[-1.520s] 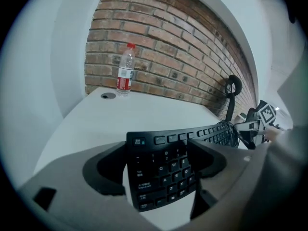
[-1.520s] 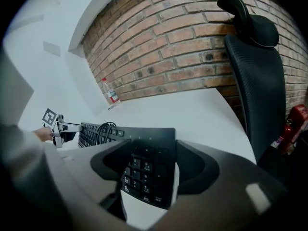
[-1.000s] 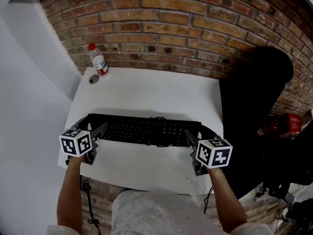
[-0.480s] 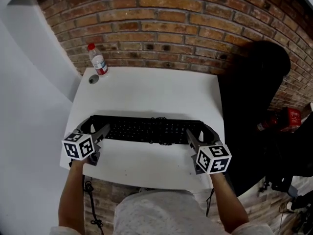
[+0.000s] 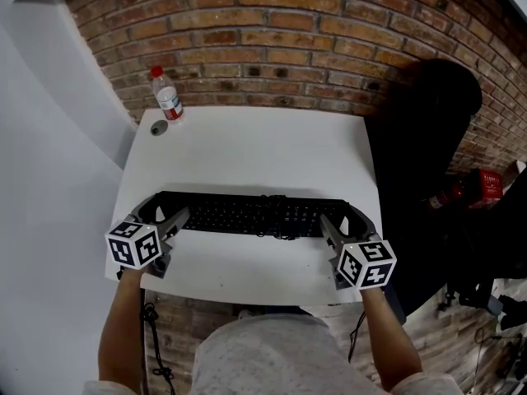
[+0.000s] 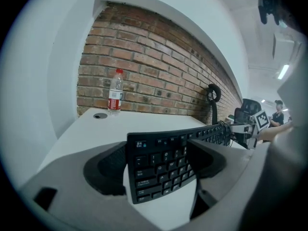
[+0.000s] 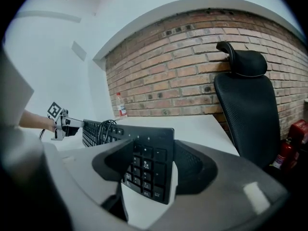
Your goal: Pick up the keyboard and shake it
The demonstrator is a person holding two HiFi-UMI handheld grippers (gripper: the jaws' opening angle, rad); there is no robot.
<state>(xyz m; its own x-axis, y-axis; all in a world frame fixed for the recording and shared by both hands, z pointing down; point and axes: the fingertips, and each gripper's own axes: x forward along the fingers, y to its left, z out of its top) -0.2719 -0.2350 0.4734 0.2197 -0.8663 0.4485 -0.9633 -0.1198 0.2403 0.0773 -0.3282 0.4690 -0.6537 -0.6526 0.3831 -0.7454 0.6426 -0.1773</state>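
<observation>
A long black keyboard [image 5: 255,215] lies across the near half of the white table [image 5: 247,151], with a coil of its black cable [image 5: 276,200] on top. My left gripper [image 5: 162,212] is clamped across its left end, one pad on the far edge and one on the near edge. The left gripper view shows that end of the keyboard [image 6: 163,165] filling the gap between the jaws. My right gripper [image 5: 344,220] grips the number-pad end [image 7: 144,170] the same way. The keyboard looks slightly raised off the tabletop.
A water bottle [image 5: 167,95] with a red cap stands at the table's far left corner, with a small round lid [image 5: 158,127] beside it. A black office chair [image 5: 428,138] stands right of the table, with a red fire extinguisher [image 5: 473,189] beyond it. A brick wall runs behind.
Both grippers and the keyboard have shifted a little to the right and toward me. The grip on both ends looks the same.
</observation>
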